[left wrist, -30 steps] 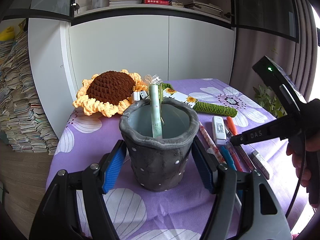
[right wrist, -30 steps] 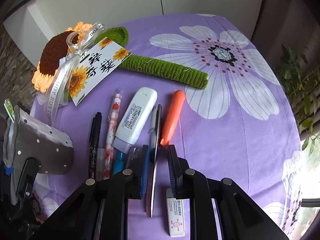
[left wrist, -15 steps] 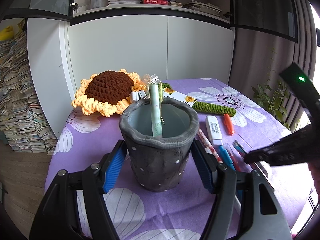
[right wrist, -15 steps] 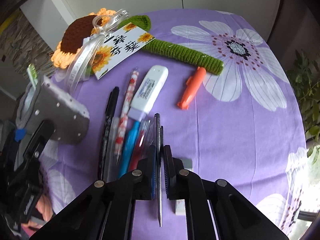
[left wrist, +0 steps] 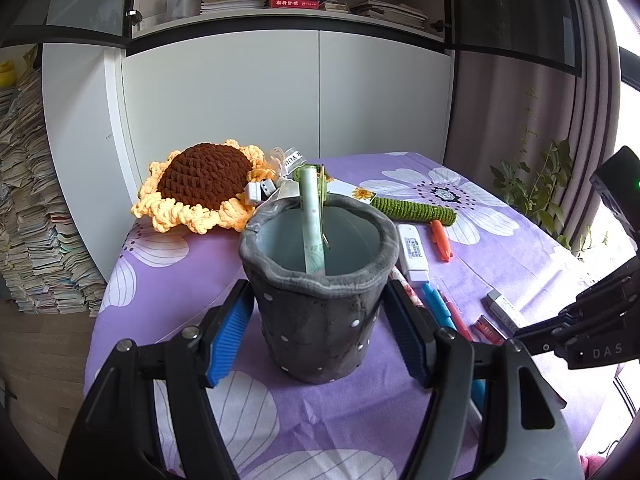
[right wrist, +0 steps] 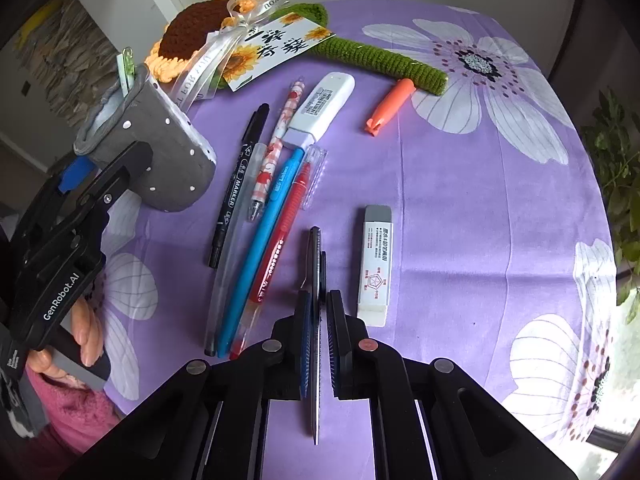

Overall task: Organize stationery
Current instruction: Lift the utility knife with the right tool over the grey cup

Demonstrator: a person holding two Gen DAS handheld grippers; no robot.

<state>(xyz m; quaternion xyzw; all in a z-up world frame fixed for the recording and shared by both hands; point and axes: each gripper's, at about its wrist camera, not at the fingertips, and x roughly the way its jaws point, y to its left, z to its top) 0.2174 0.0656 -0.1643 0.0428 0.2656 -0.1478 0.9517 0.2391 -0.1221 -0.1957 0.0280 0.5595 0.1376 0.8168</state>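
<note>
1. Dark slim pen [right wrist: 316, 264] sat clamped in the right gripper [right wrist: 319, 312]; jaws had just closed tight on it, pads pressing both sides. Pen ran 12-to-6 in the right wrist view, tip toward 6, lifted off the cloth.
2. Eraser [right wrist: 376, 264] lay just beside it at 3 o'clock, flat on the purple floral tablecloth [right wrist: 460, 184].
3. At 10 o'clock of the pen: red pen [right wrist: 280, 240], blue pen [right wrist: 260, 240], clear pen, patterned pen [right wrist: 276, 144], black marker [right wrist: 236, 184], all roughly parallel, touching or nearly so.
4. Correction tape [right wrist: 324, 104] at 12, orange cap [right wrist: 390, 106] at 1, apart from the row.
5. Grey dotted pen holder [left wrist: 320, 296] stood upright w/ a pale green pen [left wrist: 312, 224] leaning inside. Left gripper [left wrist: 320, 340] had its blue pads against both sides of the holder, gripping it.
6. Crochet sunflower [left wrist: 200, 184] w/ green stem [left wrist: 412, 208] and gift tag [right wrist: 276, 48] lay at 12 beyond the holder.
7. A hand [right wrist: 76, 344] in a pink sleeve held the left gripper's handle.
</note>
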